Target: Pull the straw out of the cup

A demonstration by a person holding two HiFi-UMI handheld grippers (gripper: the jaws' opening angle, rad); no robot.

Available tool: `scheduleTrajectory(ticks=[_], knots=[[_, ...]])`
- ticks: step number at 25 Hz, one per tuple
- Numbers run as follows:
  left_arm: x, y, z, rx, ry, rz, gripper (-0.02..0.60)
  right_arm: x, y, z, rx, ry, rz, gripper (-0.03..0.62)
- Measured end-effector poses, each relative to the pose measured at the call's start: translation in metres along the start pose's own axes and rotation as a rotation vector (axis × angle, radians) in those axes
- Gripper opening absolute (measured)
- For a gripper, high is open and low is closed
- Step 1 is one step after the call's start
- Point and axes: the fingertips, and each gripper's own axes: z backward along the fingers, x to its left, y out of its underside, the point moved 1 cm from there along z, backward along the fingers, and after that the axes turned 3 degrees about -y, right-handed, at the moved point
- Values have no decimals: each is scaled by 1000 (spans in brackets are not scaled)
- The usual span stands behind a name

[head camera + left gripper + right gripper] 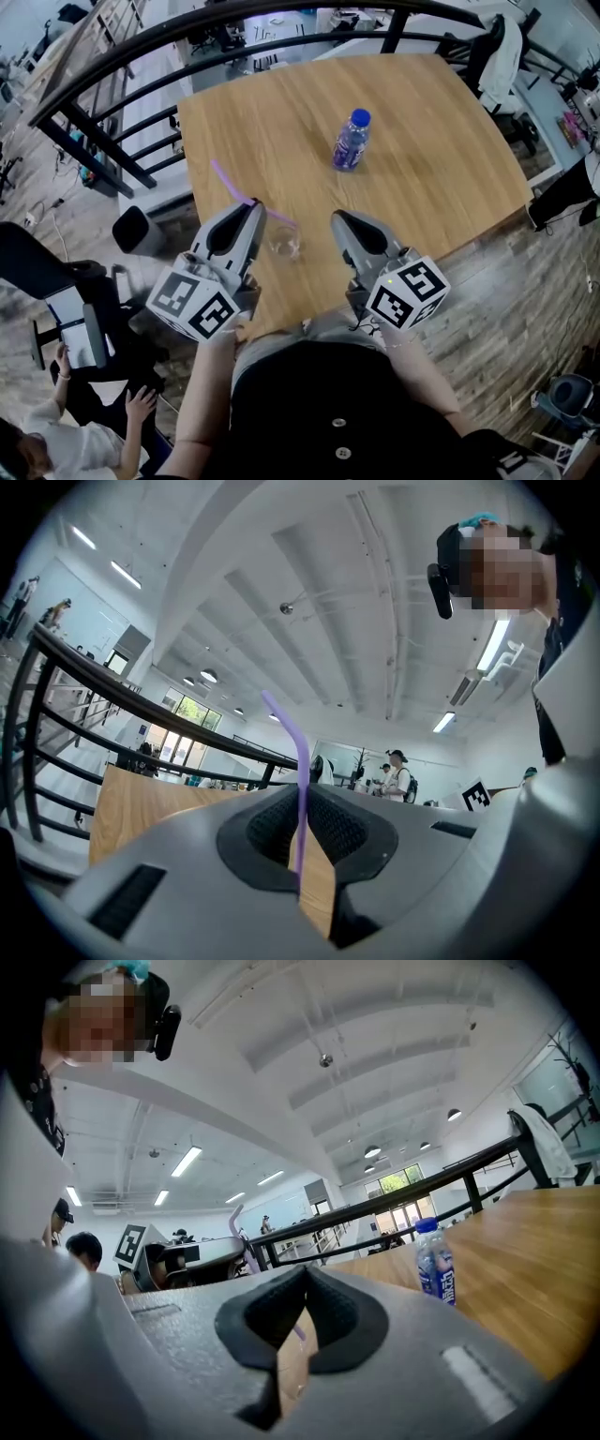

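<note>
A clear cup (283,244) stands near the front edge of the wooden table (441,159). A purple straw (228,181) slants up and to the left from over the cup's rim. My left gripper (253,206) is shut on the straw just left of the cup. In the left gripper view the straw (292,738) rises from between the black pads (272,822) and bends left at its top. My right gripper (338,217) hovers to the right of the cup with its fingertips together and nothing held. In the right gripper view (305,1274) the straw's top (234,1215) shows at left.
A blue-capped bottle (352,141) stands upright mid-table, also seen as the bottle (436,1262) to the right. A black railing (131,66) curves round the table's far and left sides. A seated person (66,441) is at lower left, below table level.
</note>
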Motion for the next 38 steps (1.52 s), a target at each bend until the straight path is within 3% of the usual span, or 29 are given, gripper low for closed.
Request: scheduleTrajectory(ticks=[12, 19, 38], knots=[[4, -39, 22, -225, -10, 37, 43, 2, -18, 0, -63, -34, -34, -2], [2, -49, 34, -305, 25, 30, 43, 12, -19, -7, -78, -74, -37, -2], [15, -13, 47, -243, -38, 76, 43, 29, -16, -15, -40, -164, -11, -2]])
